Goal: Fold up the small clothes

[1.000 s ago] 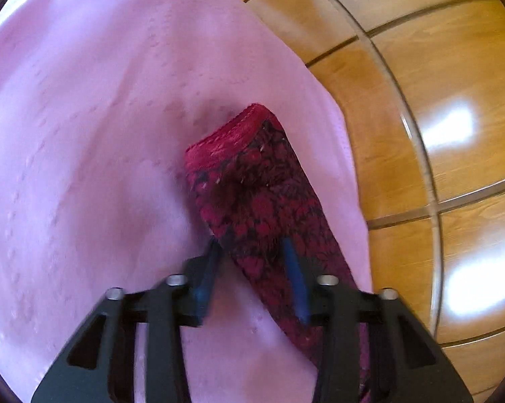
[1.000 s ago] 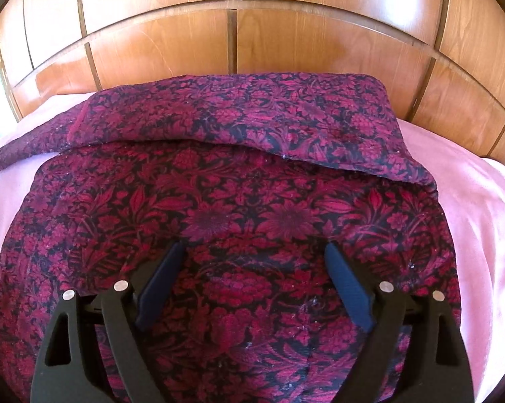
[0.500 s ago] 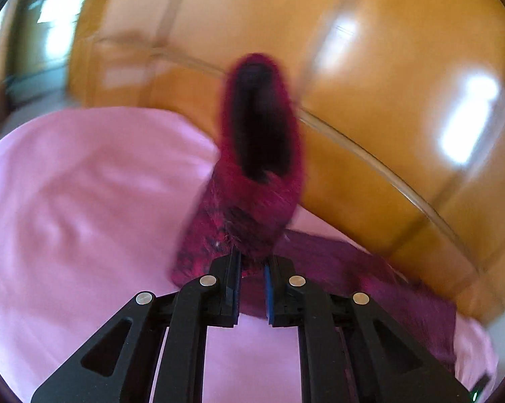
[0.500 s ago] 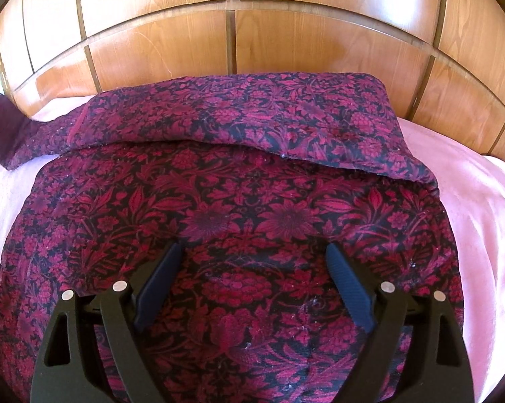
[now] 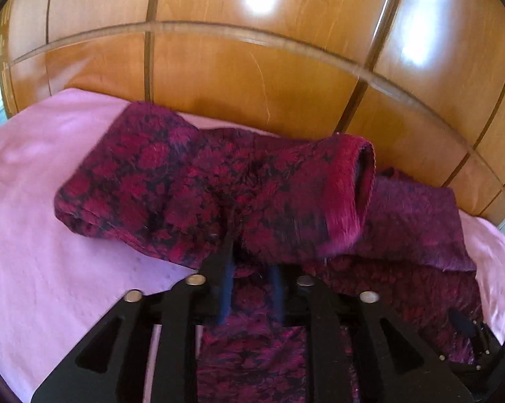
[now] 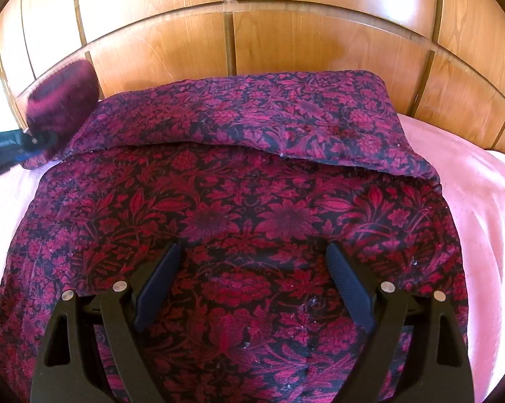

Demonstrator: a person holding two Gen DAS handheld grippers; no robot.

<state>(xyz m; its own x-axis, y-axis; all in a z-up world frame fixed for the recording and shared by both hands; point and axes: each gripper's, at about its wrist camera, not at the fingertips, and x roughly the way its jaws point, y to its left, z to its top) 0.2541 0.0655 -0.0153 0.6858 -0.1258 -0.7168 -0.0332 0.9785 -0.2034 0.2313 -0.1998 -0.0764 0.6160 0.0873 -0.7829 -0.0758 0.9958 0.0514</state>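
Observation:
A dark red floral garment (image 6: 252, 208) lies spread on a pink sheet (image 6: 480, 201), its right sleeve (image 6: 286, 117) folded across the top. Over its middle my right gripper (image 6: 252, 252) hovers open, with nothing between the fingers. In the left wrist view the left sleeve (image 5: 218, 188) drapes across the garment, its cuff (image 5: 360, 174) pointing right. My left gripper (image 5: 250, 263) sits just behind that sleeve; its jaws are opening, a fold of the sleeve still lies at the tips, and a gap shows between the pads. The right wrist view shows the same sleeve (image 6: 60, 100) blurred at the far left.
A polished wooden panelled headboard (image 5: 252, 67) rises right behind the garment. Pink sheet (image 5: 67, 235) stretches to the left of the sleeve and shows again at the right edge. A dark piece of the other gripper (image 5: 464, 329) pokes in at the lower right.
My left gripper closed on the sleeve, swung it up and across to the right over the garment, rolling as it went, and now its jaws have parted. The right gripper stayed put.

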